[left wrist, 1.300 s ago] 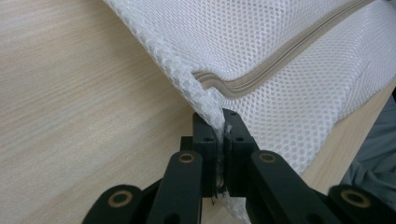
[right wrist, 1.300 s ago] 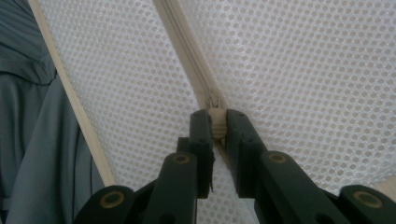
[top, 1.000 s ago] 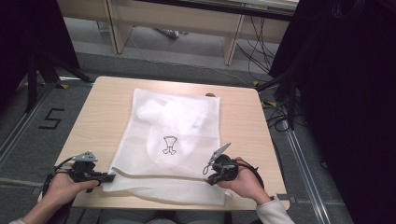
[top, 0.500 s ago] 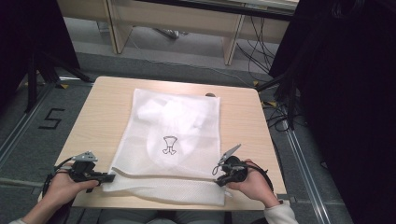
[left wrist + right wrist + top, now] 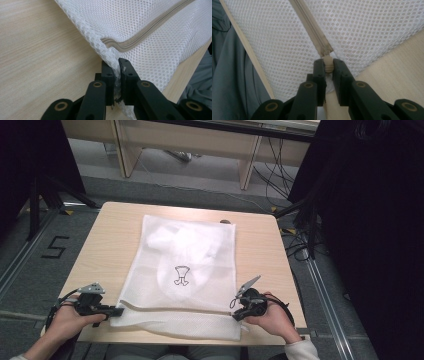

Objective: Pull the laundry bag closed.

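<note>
white mesh laundry bag (image 5: 185,270) flat mid-counter (image 5: 260,250), left hand-held gripper (image 5: 118,310) low at the near-left corner pinching the bag's edge, right hand-held gripper (image 5: 235,316) near-right, clamped on the zipper pull (image 5: 327,62)

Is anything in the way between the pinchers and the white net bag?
Nothing visible. The left gripper already pinches the mesh bag at its near left edge, and the right gripper is shut on the zipper pull at the bag's near right end.
</note>
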`<state>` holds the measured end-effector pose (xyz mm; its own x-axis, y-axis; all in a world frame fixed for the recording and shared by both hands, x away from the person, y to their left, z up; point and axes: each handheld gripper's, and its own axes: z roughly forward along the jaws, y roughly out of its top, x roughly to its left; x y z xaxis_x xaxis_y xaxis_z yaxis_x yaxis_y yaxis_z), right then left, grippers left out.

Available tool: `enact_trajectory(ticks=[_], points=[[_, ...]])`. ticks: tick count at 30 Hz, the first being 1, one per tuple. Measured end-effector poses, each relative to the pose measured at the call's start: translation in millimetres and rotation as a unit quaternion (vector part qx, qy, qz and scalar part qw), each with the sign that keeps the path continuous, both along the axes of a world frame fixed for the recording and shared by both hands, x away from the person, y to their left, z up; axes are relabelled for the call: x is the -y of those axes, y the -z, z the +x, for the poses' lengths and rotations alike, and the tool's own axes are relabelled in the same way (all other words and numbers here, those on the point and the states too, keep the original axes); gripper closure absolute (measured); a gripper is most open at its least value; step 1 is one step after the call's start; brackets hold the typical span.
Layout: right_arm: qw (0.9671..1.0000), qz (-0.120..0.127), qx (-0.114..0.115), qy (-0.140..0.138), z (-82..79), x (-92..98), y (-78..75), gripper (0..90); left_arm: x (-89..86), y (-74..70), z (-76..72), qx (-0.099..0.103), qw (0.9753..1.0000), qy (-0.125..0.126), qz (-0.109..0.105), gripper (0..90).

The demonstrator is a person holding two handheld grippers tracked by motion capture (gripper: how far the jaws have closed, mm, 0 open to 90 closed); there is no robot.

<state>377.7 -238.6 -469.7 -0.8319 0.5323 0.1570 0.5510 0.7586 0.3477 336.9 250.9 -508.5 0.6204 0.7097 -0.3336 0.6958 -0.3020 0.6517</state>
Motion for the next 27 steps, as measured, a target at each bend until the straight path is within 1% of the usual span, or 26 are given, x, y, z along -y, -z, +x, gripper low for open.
enact_trajectory(ticks=[1, 2, 3, 4, 5, 6, 7, 8, 9, 10, 11, 12, 13, 14, 15, 16, 17, 18, 19, 20, 21, 22, 23, 25, 27], points=[[1.0000, 0.008, 0.001, 0.002, 0.4, 0.6, 0.5, 79.4, 0.0, 0.2, 0.0, 0.001, 1.0000, 0.001, 0.000, 80.8], [0.9996, 0.015, -0.008, 0.021, -1.5, 0.4, -0.4, 74.1, 0.0, 0.3, -0.1, 0.002, 1.0000, 0.001, 0.001, 78.1], [0.9996, 0.015, -0.008, 0.021, -1.5, 0.4, -0.4, 74.1, -0.2, -0.2, -0.2, 0.001, 1.0000, 0.001, 0.006, 78.1], [0.9993, 0.020, -0.009, 0.030, -1.9, 0.1, -0.9, 71.1, -1.5, -1.3, 0.2, -0.004, 0.9999, 0.008, 0.010, 76.6], [0.9987, 0.035, 0.017, 0.032, 2.0, 2.5, -1.3, 65.7, -1.0, -1.1, -0.4, 0.001, 1.0000, 0.005, 0.007, 71.0], [0.9987, 0.035, 0.017, 0.032, 2.0, 2.5, -1.3, 65.7, -0.6, -0.8, -1.5, 0.008, 1.0000, -0.002, 0.003, 71.0], [0.9979, 0.042, 0.020, 0.046, 1.9, 2.6, -1.8, 62.9, -1.9, -2.0, -1.1, 0.007, 1.0000, 0.006, 0.004, 68.1], [0.9971, 0.048, 0.023, 0.055, 2.7, 3.1, -2.0, 60.0, -1.8, -2.6, -1.8, 0.016, 0.9999, 0.002, 0.004, 64.4], [0.9958, 0.056, 0.030, 0.065, 4.0, 3.9, -1.9, 57.1, -1.9, -2.5, -2.4, 0.030, 0.9995, -0.004, -0.003, 60.3], [0.9930, 0.065, 0.047, 0.087, 6.8, 6.4, -2.6, 52.9, -5.0, -5.1, -2.0, 0.042, 0.9991, -0.004, -0.001, 53.9], [0.9930, 0.065, 0.047, 0.087, 6.8, 6.4, -2.6, 52.9, -5.0, -5.1, -2.0, 0.042, 0.9991, -0.004, -0.001, 51.3], [0.9917, 0.067, 0.054, 0.095, 7.8, 7.1, -2.5, 51.6, -6.3, -6.1, -1.8, 0.053, 0.9986, -0.009, -0.002, 51.3], [0.9879, 0.073, 0.051, 0.127, 6.9, 6.2, -2.4, 49.2, -7.5, -6.8, -1.3, 0.062, 0.9979, -0.015, -0.005, 47.9], [0.9872, 0.084, 0.065, 0.119, 9.9, 9.6, -2.6, 48.2, -8.5, -7.3, -0.7, 0.072, 0.9971, -0.022, -0.010, 45.2], [0.9856, 0.086, 0.066, 0.130, 10.8, 10.8, -2.9, 47.7, -9.3, -8.1, -0.1, 0.077, 0.9966, -0.026, -0.012, 42.3], [0.9816, 0.094, 0.079, 0.146, 11.4, 10.7, -0.4, 47.1, -10.3, -9.1, 0.5, 0.085, 0.9957, -0.032, -0.017, 40.4], [0.9798, 0.101, 0.077, 0.154, 11.7, 11.8, -1.1, 45.8, -10.7, -9.6, 0.9, 0.091, 0.9949, -0.037, -0.021, 38.5], [0.9794, 0.097, 0.084, 0.156, 13.1, 13.6, -1.2, 45.2, -10.9, -10.0, 1.1, 0.097, 0.9941, -0.043, -0.023, 36.6], [0.9769, 0.106, 0.089, 0.163, 14.0, 13.9, 0.5, 45.1, -11.7, -10.4, 1.4, 0.098, 0.9940, -0.043, -0.022, 35.5], [0.9780, 0.100, 0.092, 0.158, 15.2, 15.4, 0.4, 44.8, -11.7, -10.6, 1.4, 0.098, 0.9938, -0.048, -0.024, 34.5], [0.9734, 0.117, 0.097, 0.172, 16.1, 14.6, 3.3, 44.0, -11.5, -10.5, 1.5, 0.098, 0.9936, -0.050, -0.025, 31.5], [0.9734, 0.117, 0.097, 0.172, 16.1, 14.6, 3.3, 44.0, -11.5, -10.5, 1.7, 0.099, 0.9935, -0.051, -0.025, 31.5], [0.9729, 0.117, 0.090, 0.178, 15.9, 14.2, 2.8, 43.7, -11.5, -10.6, 2.0, 0.101, 0.9933, -0.051, -0.024, 30.8], [0.9730, 0.118, 0.089, 0.177, 16.8, 14.3, 3.6, 43.1, -11.3, -10.7, 2.0, 0.103, 0.9929, -0.053, -0.025, 29.6], [0.9723, 0.119, 0.089, 0.180, 17.1, 14.3, 3.9, 42.9, -11.1, -10.9, 1.9, 0.104, 0.9926, -0.055, -0.029, 29.9]])
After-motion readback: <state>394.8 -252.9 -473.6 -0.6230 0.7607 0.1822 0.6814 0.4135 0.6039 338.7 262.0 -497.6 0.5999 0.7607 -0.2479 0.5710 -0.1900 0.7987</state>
